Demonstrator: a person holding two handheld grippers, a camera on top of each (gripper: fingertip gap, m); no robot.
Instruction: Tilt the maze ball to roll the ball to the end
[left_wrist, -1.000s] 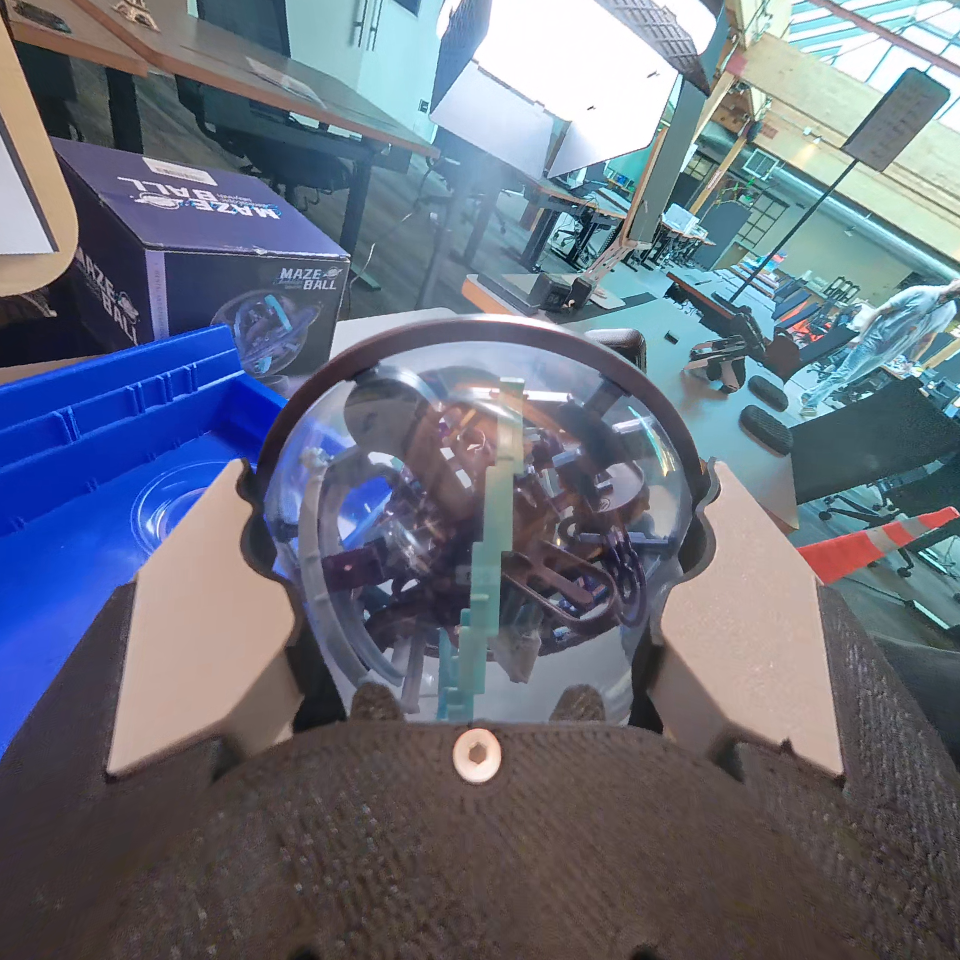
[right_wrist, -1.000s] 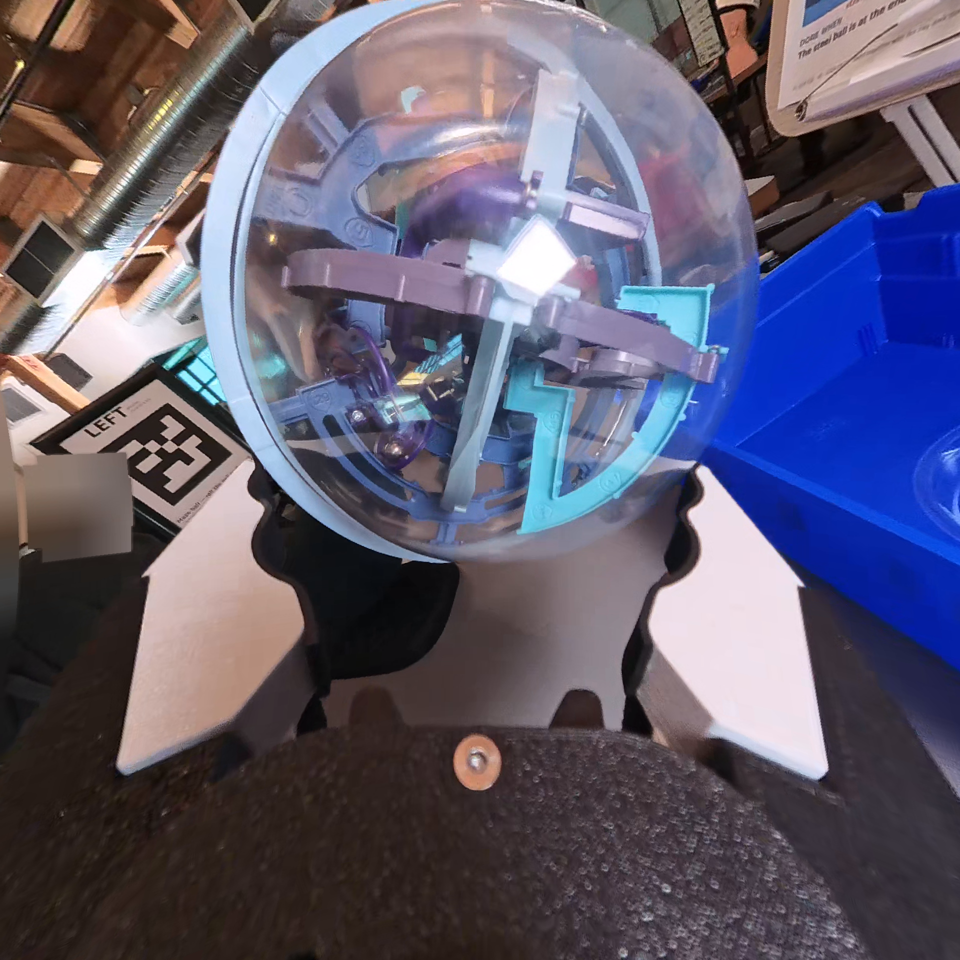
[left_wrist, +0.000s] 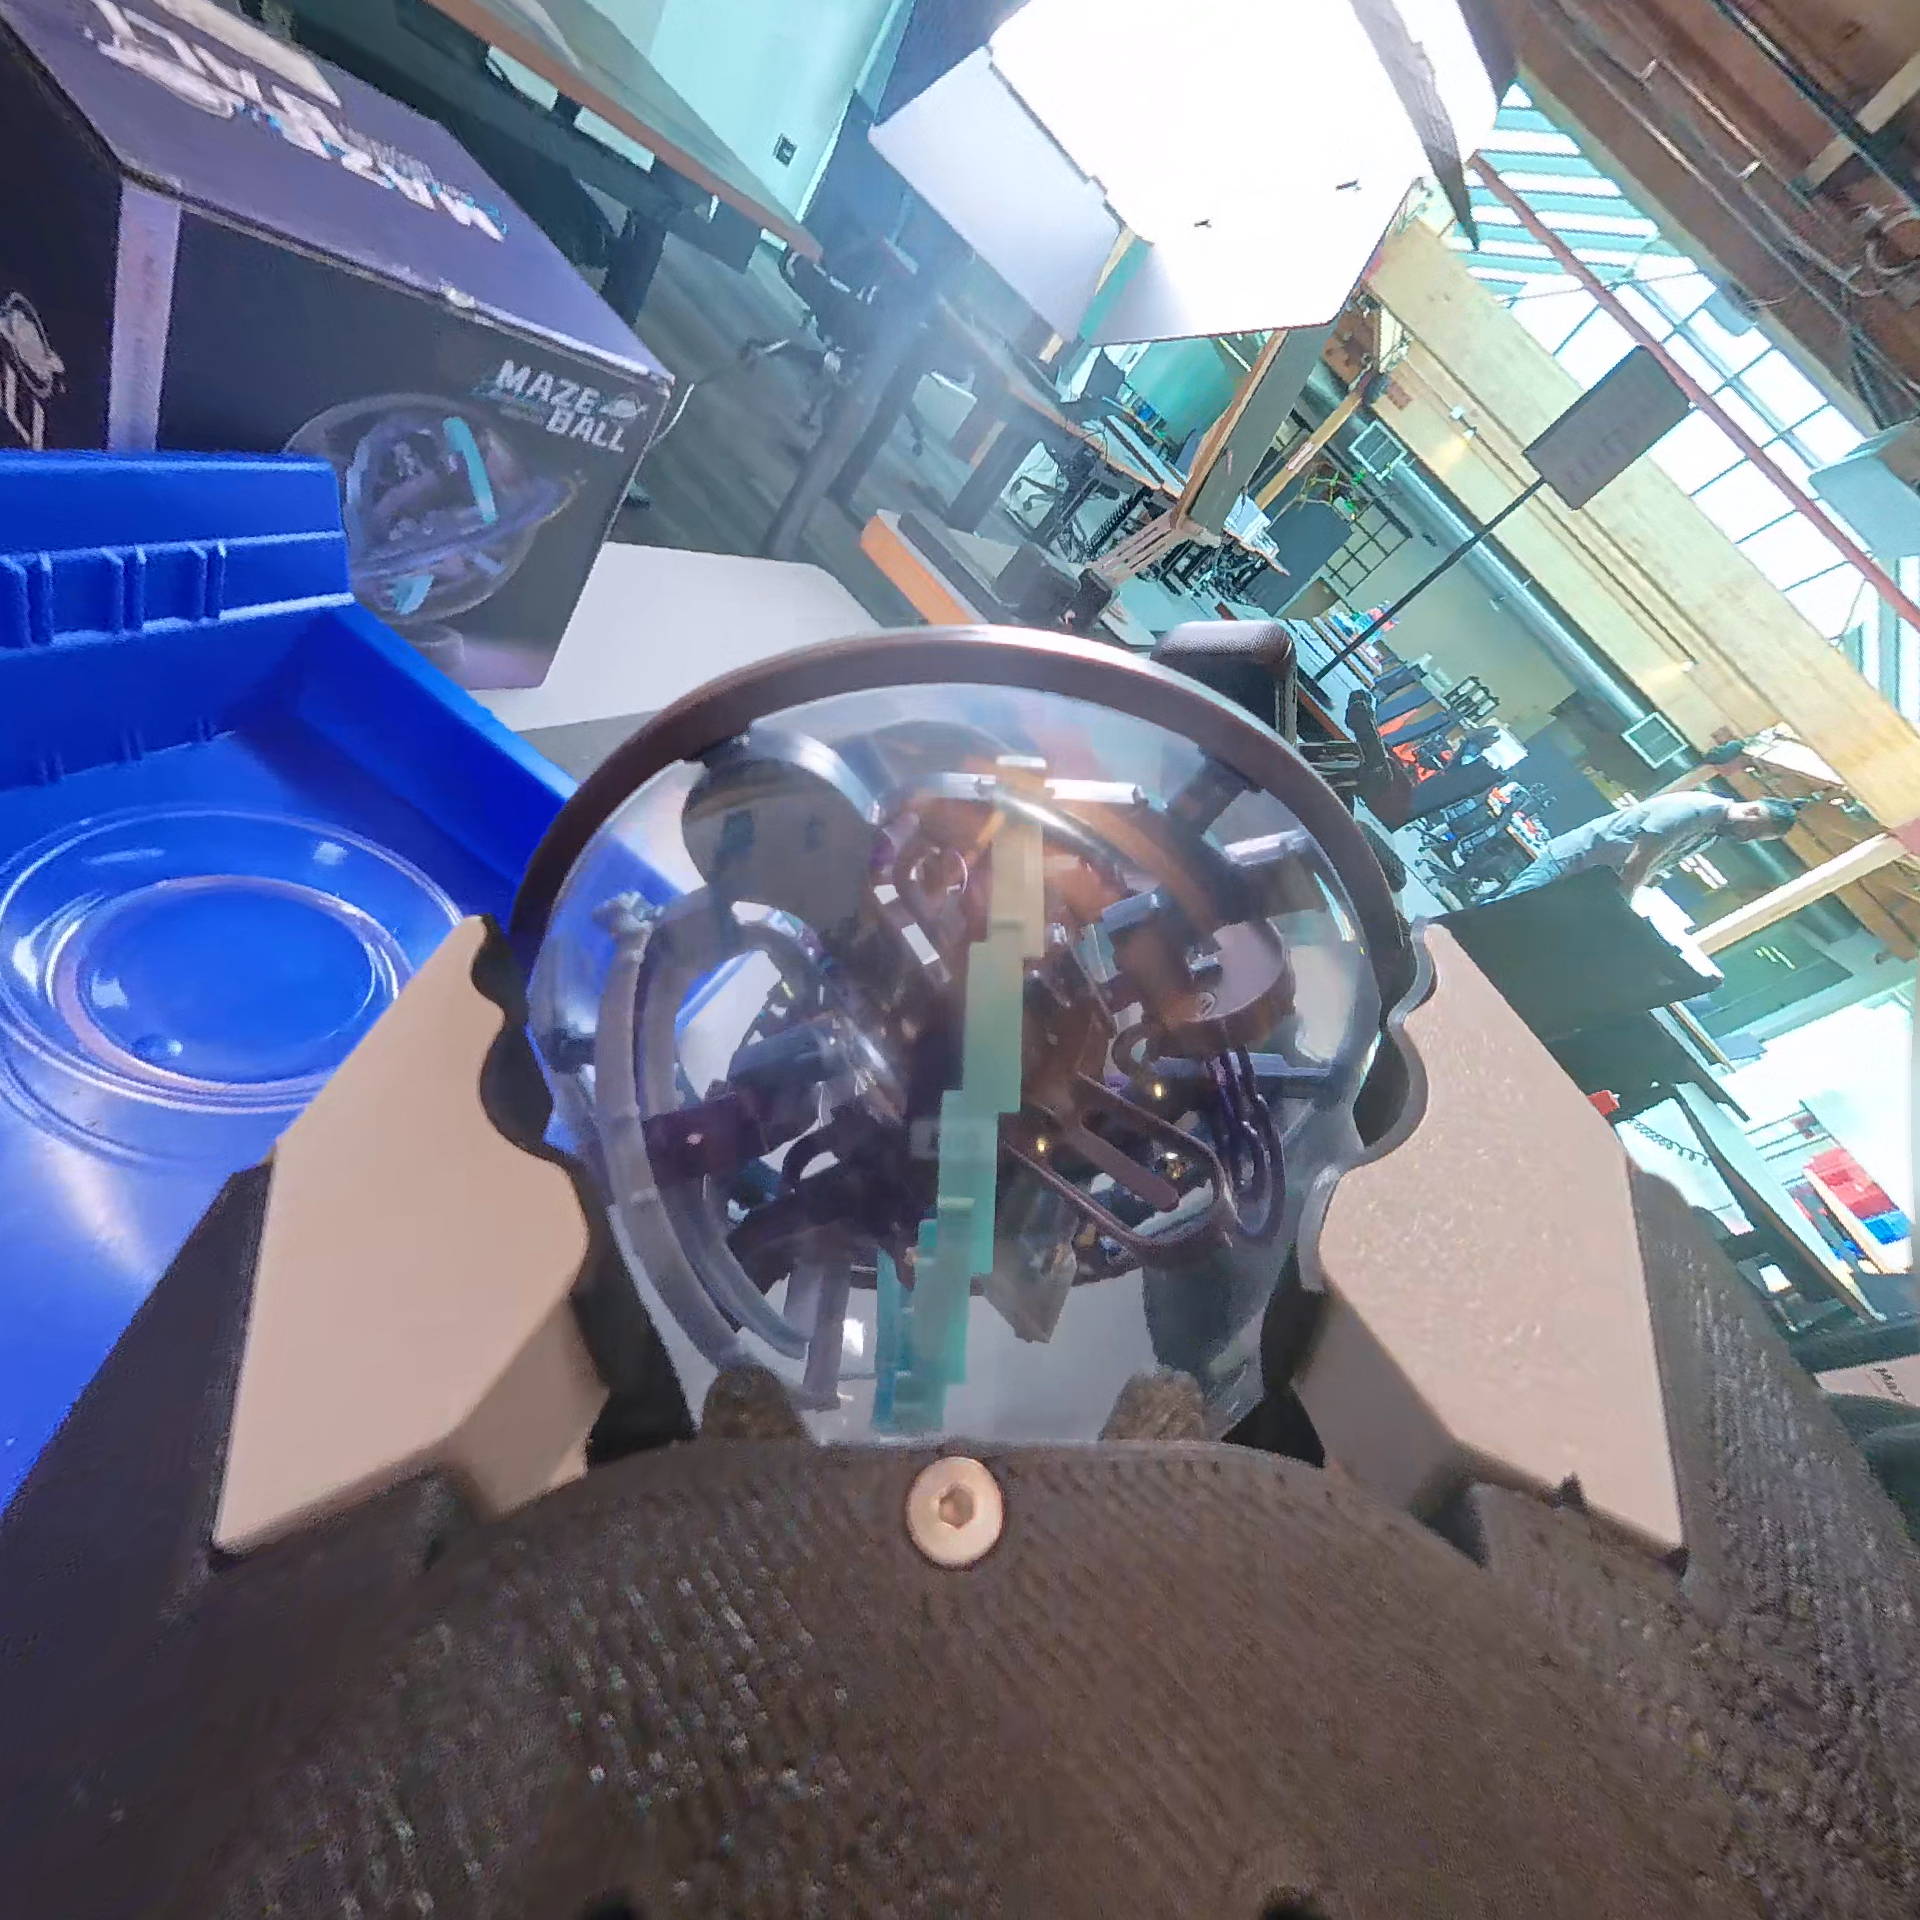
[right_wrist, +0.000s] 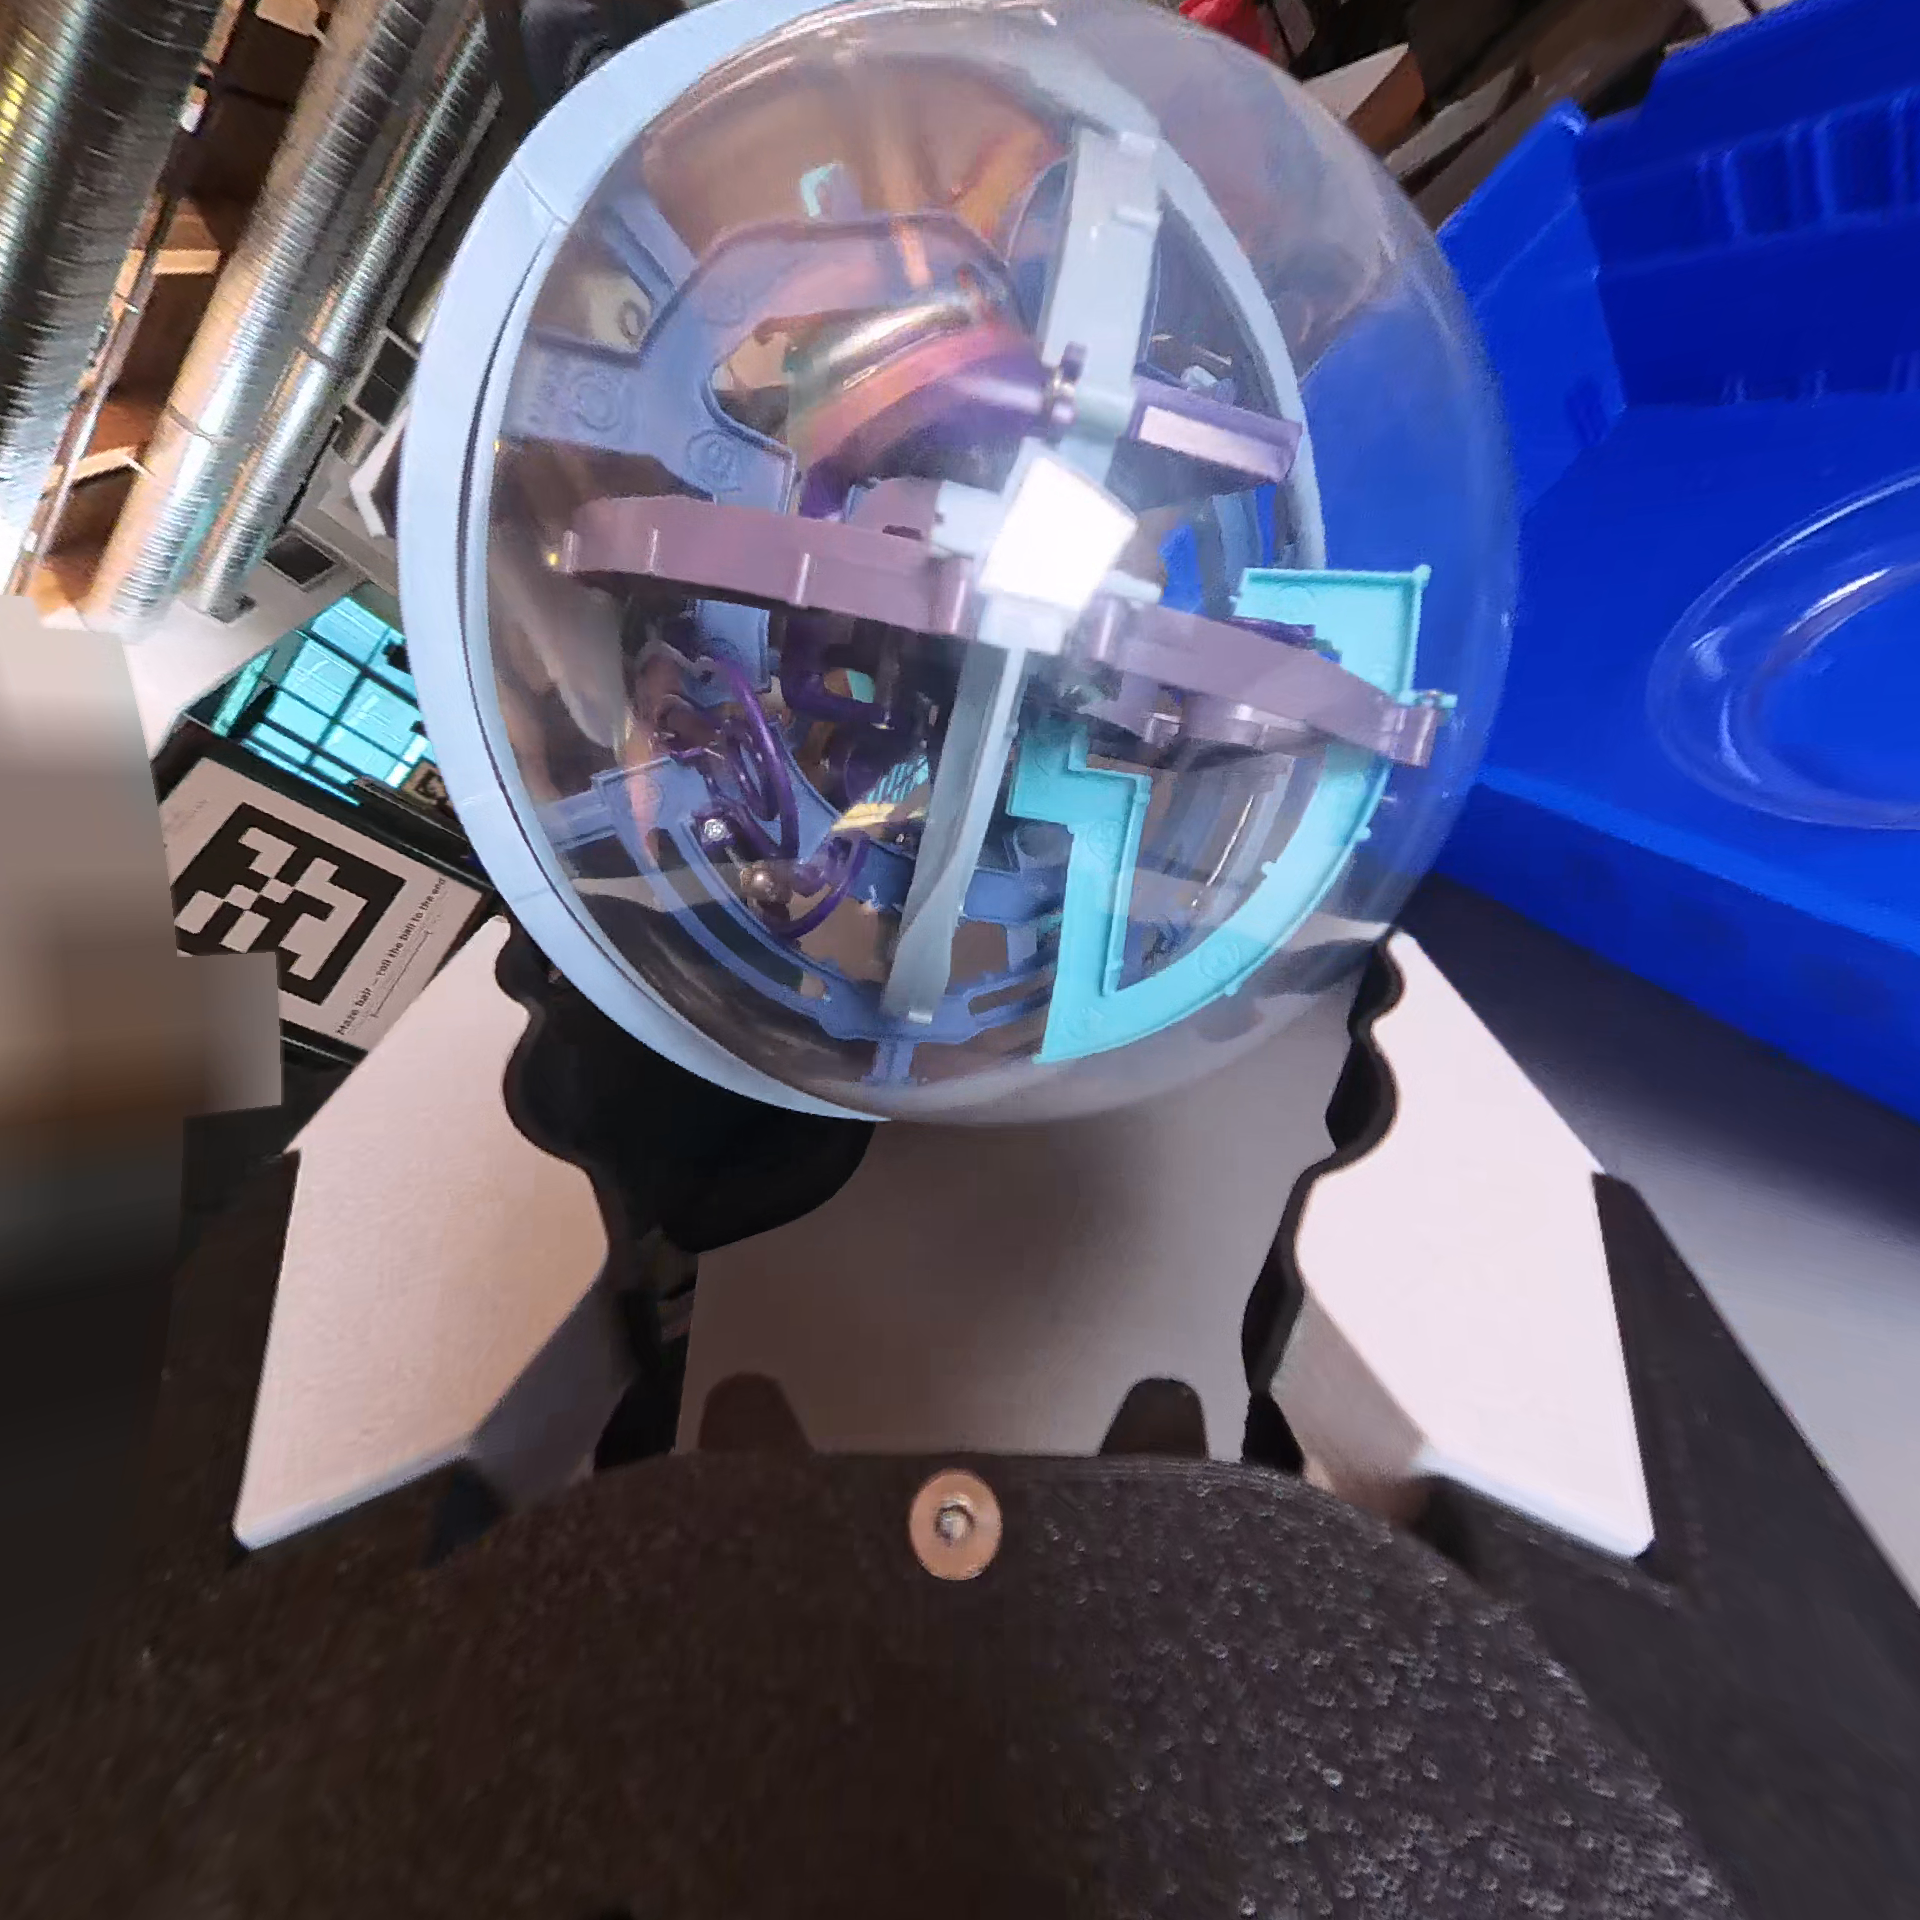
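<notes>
Because its shell is a clear, hard sphere with a pale seam ring, the maze ball (right_wrist: 935, 561) will likely feel light, rigid and slippery, so it wants wide support on opposite curved sides rather than a pinch at one spot. The left gripper (left_wrist: 956, 997) does that: its jaws stand wide apart, and their dark scalloped pads (left_wrist: 509, 997) press the shell on both flanks, holding it clear of the table. The right gripper (right_wrist: 940, 1029) (equally wide) cradles the ball's underside; whether its pads truly press is unclear. A small steel ball (right_wrist: 766, 881) sits low inside, on the purple track. Beside the maze ball lie a blue bin (left_wrist: 187, 790), holding a clear stand (left_wrist: 208, 966), and beyond that its dark box (left_wrist: 343, 312).
</notes>
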